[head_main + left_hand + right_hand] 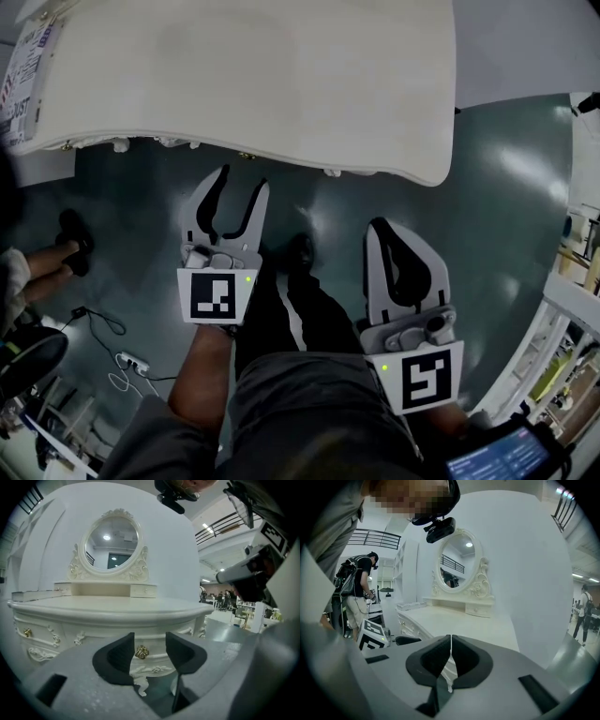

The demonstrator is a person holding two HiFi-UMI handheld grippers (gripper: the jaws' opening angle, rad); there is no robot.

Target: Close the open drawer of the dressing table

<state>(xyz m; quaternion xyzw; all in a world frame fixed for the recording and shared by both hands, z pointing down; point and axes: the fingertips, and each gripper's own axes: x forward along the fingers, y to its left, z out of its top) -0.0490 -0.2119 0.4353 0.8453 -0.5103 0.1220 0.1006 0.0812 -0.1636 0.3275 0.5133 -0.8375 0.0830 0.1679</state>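
Note:
The white dressing table (281,84) fills the top of the head view, and its curved front edge lies just beyond both grippers. My left gripper (242,183) is open a little short of that edge, with nothing between its pads. In the left gripper view, the left gripper (149,639) frames a gold knob (142,652) on the carved drawer front at a distance, without touching it. That front looks flush with the table's apron. My right gripper (382,230) is shut and empty, lower and to the right. In its own view, the right gripper (450,639) points over the tabletop (454,620).
An oval mirror (111,543) and small upper drawers (143,590) stand at the table's back. Another person's feet (70,246) are at the left. Cables and a power strip (127,361) lie on the dark floor. A person with a backpack (356,588) stands beyond the table. White railing (562,319) runs along the right.

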